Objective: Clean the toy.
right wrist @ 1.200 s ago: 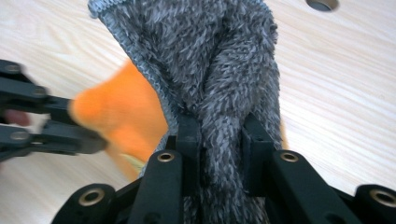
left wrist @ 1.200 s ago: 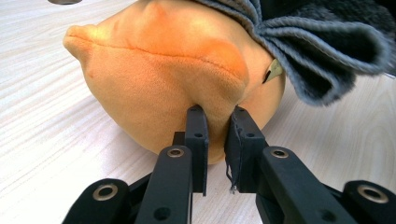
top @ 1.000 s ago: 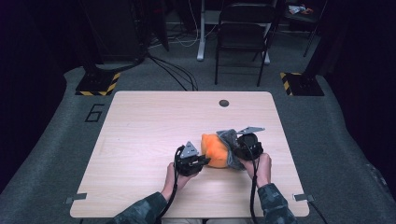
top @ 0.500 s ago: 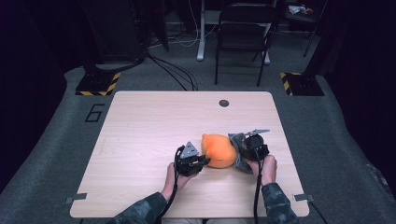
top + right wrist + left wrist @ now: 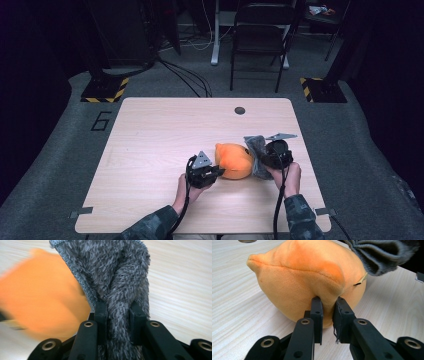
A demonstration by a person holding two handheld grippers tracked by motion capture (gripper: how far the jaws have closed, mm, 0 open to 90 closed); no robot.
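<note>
1. Orange plush toy [image 5: 234,161] lies on the table [image 5: 150,145], toward its near right corner, with a grey fuzzy cloth [image 5: 256,155] touching its right side.
2. Left gripper [image 5: 212,172] has its jaws nearly closed, pinching a fold of the toy's fabric [image 5: 327,302].
3. Right gripper [image 5: 267,157] has its jaws nearly closed too, clamped on a bunched fold of the cloth [image 5: 117,305].
4. Likely step: drawing the cloth off the toy.
5. Risk: the left pinch holds only a small fold of plush, so a hard pull could slip it free and drag the toy.
6. Risk: the fuzzy pile may slide out between the right jaws.
</note>
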